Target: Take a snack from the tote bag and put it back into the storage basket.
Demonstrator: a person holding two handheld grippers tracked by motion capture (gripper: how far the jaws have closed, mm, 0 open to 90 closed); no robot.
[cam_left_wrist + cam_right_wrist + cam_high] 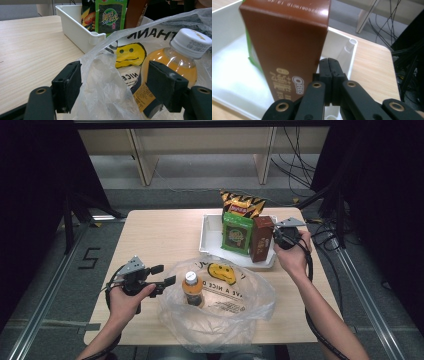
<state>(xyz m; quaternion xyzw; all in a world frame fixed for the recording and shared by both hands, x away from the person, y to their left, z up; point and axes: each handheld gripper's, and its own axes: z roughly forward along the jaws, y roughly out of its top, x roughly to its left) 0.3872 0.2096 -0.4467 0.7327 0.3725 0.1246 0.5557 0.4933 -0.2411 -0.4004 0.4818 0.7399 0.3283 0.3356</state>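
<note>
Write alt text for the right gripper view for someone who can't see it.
The right gripper's two black jaws are pressed shut with nothing between them, right beside a tall brown cookie box. The box stands upright in a white tray on a light wooden table. A green packet peeks out behind the box.

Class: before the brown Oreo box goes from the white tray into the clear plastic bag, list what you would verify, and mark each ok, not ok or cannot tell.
1. Right gripper open to take the brown Oreo box: not ok, jaws shut beside it.
2. Box upright in the white plastic tray: ok.
3. Left gripper holding the clear plastic bag open: not ok, film between open jaws, not pinched.
4. Orange juice bottle standing inside bag: ok.
5. Room in bag beside bottle: cannot tell.
</note>
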